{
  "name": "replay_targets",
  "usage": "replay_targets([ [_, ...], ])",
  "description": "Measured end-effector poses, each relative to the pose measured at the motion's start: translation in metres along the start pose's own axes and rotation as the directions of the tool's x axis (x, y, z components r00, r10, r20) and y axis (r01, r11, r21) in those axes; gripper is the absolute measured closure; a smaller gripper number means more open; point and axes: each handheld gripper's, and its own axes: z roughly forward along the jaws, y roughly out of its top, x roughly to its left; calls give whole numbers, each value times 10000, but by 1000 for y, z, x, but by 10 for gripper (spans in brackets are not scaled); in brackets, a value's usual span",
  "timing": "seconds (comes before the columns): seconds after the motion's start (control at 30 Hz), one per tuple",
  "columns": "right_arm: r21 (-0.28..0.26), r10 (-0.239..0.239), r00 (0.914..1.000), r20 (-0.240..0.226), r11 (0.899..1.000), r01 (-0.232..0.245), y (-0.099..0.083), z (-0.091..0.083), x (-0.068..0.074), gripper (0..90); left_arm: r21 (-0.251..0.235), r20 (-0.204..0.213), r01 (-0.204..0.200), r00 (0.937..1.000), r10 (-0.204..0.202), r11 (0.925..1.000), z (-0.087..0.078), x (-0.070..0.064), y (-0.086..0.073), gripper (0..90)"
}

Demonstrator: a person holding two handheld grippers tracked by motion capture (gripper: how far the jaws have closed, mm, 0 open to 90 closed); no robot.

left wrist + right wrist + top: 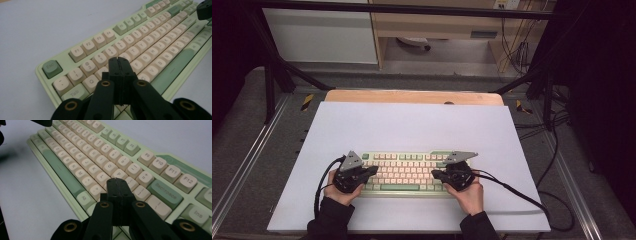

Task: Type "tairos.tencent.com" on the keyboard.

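Left hand-held gripper, jaws pressed together on nothing, is poised over the left part of a pale green keyboard, its tips above the cream letter keys near the Q and number row. Right hand-held gripper, jaws likewise clenched and empty, hangs over the right part of the same keyboard, its tips above the keys just left of the green Backspace key. In the high view, the left hand-held gripper and right hand-held gripper point inward toward each other. Keyboard lies flat near the front middle of the white worktop, parallel to its near edge.
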Motion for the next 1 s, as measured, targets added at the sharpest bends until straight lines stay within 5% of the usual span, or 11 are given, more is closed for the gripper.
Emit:
replay_targets([
  [0.57,-54,226,9997,71,9997,-226,-17,-9,-7,900,375,62,-382,9993,380,9986,34,-17,17,900],
  [1.0,-140,195,9998,19,9997,-195,-19,-10,-7,900,506,-71,-349,9994,353,9981,44,-13,13,900],
])
